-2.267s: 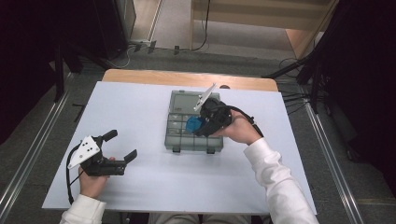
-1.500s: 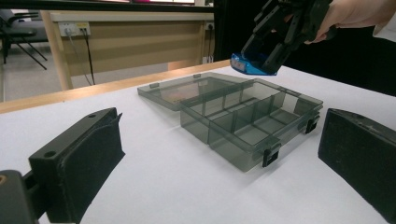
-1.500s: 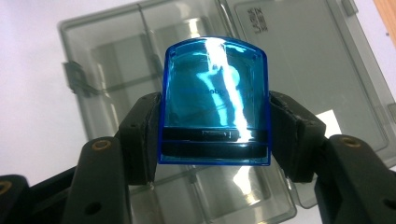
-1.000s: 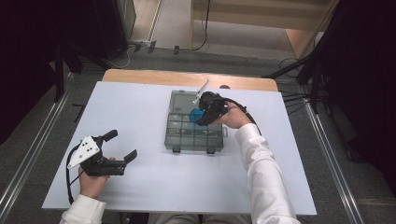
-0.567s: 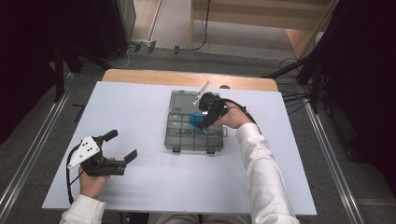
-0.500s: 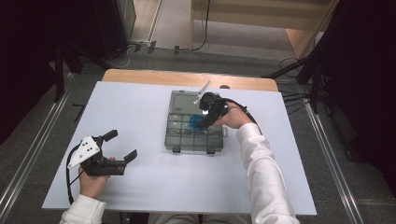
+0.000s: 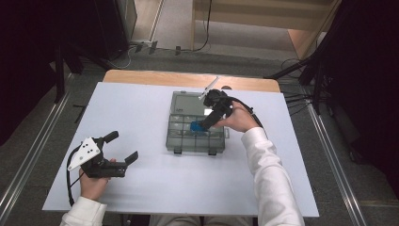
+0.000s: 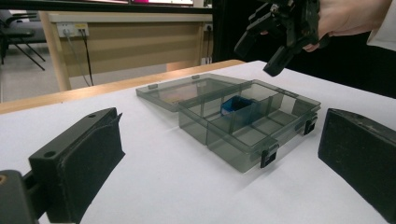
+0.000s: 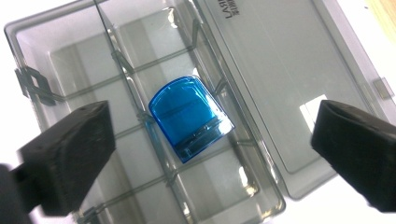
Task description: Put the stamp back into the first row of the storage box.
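The compartment box is smoky grey see-through plastic, smooth and glossy, and so is its open lid. The small blue case inside is clear glossy plastic. The table sheet looks matt white, its far edge bare wood; the jaws' black pads look matt and slightly rough.

A white table top with a wooden far edge stands on grey floor.

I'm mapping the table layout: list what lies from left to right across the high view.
Left gripper → open grey compartment box → blue item in one compartment → right gripper, open above it → right hand.
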Demonstrator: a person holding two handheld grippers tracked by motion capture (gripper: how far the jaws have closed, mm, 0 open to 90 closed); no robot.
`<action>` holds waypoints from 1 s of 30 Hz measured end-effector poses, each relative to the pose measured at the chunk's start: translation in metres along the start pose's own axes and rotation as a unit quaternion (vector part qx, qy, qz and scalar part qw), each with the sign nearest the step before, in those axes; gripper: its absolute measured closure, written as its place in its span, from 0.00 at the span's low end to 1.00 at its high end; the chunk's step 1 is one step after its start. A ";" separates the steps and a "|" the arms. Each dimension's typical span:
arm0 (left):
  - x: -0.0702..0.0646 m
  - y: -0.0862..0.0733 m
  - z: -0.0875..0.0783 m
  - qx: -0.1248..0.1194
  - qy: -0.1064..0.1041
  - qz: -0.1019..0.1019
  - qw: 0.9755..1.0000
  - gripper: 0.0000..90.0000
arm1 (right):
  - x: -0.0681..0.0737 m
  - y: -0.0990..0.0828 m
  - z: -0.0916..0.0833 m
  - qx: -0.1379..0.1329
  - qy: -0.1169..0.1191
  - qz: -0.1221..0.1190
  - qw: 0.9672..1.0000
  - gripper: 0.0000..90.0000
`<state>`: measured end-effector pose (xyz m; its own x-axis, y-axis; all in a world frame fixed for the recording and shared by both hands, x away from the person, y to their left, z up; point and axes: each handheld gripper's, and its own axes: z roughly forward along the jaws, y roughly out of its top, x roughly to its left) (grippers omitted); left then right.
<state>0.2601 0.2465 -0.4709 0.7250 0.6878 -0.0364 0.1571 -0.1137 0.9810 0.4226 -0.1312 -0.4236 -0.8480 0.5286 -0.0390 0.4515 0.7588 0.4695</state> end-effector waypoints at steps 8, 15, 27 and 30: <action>0.000 0.000 0.000 0.000 0.001 0.000 1.000 0.00 | 0.000 -0.008 -0.022 -0.009 -0.014 0.040 0.999 0.00; -0.001 0.000 0.000 0.000 0.001 -0.001 1.000 0.00 | -0.001 -0.023 -0.044 -0.025 -0.028 0.064 0.997 0.00; -0.001 0.000 0.000 0.000 0.000 0.000 1.000 0.00 | 0.007 -0.058 -0.071 -0.054 -0.063 0.107 0.991 0.00; -0.001 0.000 0.000 0.001 -0.001 0.000 1.000 0.00 | 0.014 -0.073 -0.070 -0.071 -0.072 0.122 0.987 0.00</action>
<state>0.2594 0.2452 -0.4709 0.7258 0.6869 -0.0372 0.1587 -0.1146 0.9807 0.3584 -0.2059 -0.3963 -0.6663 0.7451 -0.0290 0.5853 0.5467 0.5988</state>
